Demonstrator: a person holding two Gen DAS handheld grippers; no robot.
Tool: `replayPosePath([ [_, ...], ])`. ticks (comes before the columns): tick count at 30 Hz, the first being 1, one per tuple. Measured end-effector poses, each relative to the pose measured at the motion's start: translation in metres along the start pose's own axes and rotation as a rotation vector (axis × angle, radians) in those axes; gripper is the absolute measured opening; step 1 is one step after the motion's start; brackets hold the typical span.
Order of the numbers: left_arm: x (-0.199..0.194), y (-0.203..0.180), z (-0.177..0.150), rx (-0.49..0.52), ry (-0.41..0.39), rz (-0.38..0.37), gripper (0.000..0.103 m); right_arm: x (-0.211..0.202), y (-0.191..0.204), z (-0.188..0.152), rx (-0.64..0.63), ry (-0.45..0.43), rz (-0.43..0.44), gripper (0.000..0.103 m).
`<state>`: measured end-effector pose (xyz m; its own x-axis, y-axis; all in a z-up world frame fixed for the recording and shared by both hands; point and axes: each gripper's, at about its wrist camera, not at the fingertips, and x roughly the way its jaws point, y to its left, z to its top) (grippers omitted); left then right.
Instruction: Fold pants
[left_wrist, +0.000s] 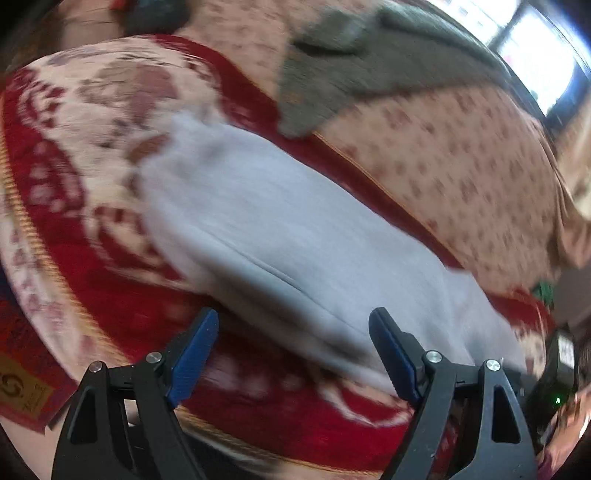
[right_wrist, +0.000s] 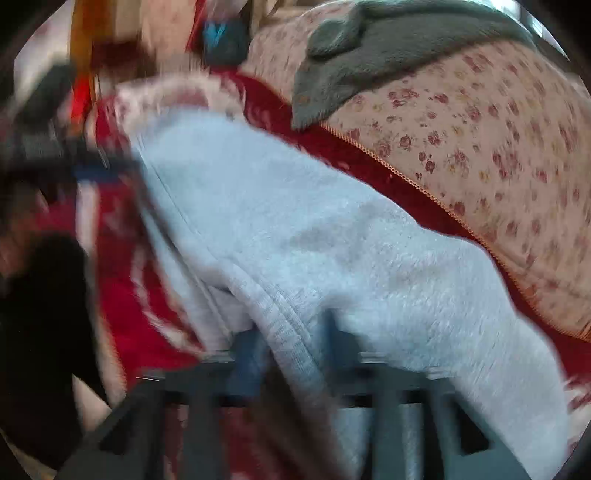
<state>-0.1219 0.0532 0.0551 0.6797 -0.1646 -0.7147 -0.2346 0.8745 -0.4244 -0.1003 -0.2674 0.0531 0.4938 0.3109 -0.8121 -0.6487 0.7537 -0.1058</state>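
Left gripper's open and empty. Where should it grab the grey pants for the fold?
Probably the seamed edge of the grey pants just ahead of the left gripper: it is a raised, doubled ridge on the red rug. Come from the rug side, one finger sliding under.

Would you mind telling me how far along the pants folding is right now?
Early to midway. The grey pants lie lengthwise on the red rug, apparently doubled leg over leg. The right gripper is shut on an edge; the left gripper is open above the fabric, holding nothing. The crosswise folds remain.
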Motion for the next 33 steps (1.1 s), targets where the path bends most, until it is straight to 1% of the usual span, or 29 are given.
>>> replayPosePath([
  [1,-0.004,0.009,0.003,-0.019,-0.016,0.012,0.083,-0.003,-0.002,0.000,0.026,0.004,0.028,0.019],
  [3,-0.011,0.027,0.010,-0.048,-0.045,0.035,0.085,-0.018,-0.001,-0.004,0.024,-0.036,0.041,0.019],
  [4,-0.012,0.034,0.012,-0.058,-0.055,0.045,0.085,-0.021,-0.003,-0.006,0.034,-0.033,0.057,0.019],
  [5,-0.011,0.041,0.016,-0.070,-0.060,0.055,0.086,-0.018,-0.003,-0.009,0.042,-0.017,0.068,0.019],
  [7,-0.008,0.050,0.020,-0.092,-0.060,0.061,0.086,0.000,-0.004,-0.014,0.050,0.050,0.065,0.022],
  [8,-0.007,0.054,0.022,-0.106,-0.062,0.057,0.086,0.004,-0.004,-0.016,0.058,0.061,0.064,0.023],
  [9,-0.008,0.057,0.023,-0.111,-0.065,0.056,0.086,0.001,-0.003,-0.017,0.063,0.051,0.061,0.024],
  [11,-0.005,0.063,0.024,-0.111,-0.064,0.066,0.086,-0.005,-0.003,-0.013,0.062,0.079,0.090,0.032],
  [12,-0.004,0.064,0.024,-0.108,-0.061,0.068,0.086,-0.010,-0.003,-0.010,0.065,0.092,0.117,0.042],
  [13,-0.002,0.066,0.025,-0.108,-0.058,0.069,0.086,-0.014,-0.004,-0.006,0.068,0.094,0.140,0.054],
  [14,0.000,0.069,0.026,-0.113,-0.055,0.069,0.086,-0.019,-0.004,-0.002,0.072,0.090,0.165,0.059],
  [15,0.002,0.071,0.026,-0.116,-0.055,0.066,0.086,-0.024,-0.004,0.004,0.077,0.076,0.209,0.064],
  [17,0.005,0.076,0.028,-0.125,-0.051,0.058,0.086,-0.032,-0.003,0.017,0.089,0.042,0.278,0.064],
  [19,0.008,0.077,0.030,-0.128,-0.045,0.048,0.086,-0.032,-0.003,0.037,0.119,0.002,0.311,0.066],
  [21,0.011,0.078,0.032,-0.122,-0.040,0.039,0.086,-0.022,0.001,0.053,0.143,-0.019,0.321,0.066],
  [23,0.012,0.076,0.033,-0.113,-0.037,0.032,0.086,-0.008,0.001,0.063,0.174,-0.023,0.304,0.066],
  [24,0.013,0.075,0.034,-0.109,-0.036,0.029,0.086,0.002,0.001,0.064,0.199,-0.015,0.294,0.066],
  [27,0.015,0.073,0.036,-0.088,-0.037,0.032,0.086,0.030,0.002,0.060,0.254,0.050,0.277,0.066],
  [29,0.018,0.074,0.038,-0.085,-0.033,0.032,0.087,0.032,0.002,0.067,0.260,0.042,0.306,0.066],
  [31,0.021,0.077,0.041,-0.093,-0.029,0.026,0.087,0.029,0.004,0.089,0.247,0.001,0.351,0.066],
  [32,0.023,0.078,0.042,-0.097,-0.029,0.023,0.087,0.029,0.006,0.103,0.226,-0.011,0.376,0.070],
  [33,0.025,0.078,0.042,-0.104,-0.029,0.025,0.087,0.031,0.009,0.114,0.203,-0.018,0.397,0.084],
])
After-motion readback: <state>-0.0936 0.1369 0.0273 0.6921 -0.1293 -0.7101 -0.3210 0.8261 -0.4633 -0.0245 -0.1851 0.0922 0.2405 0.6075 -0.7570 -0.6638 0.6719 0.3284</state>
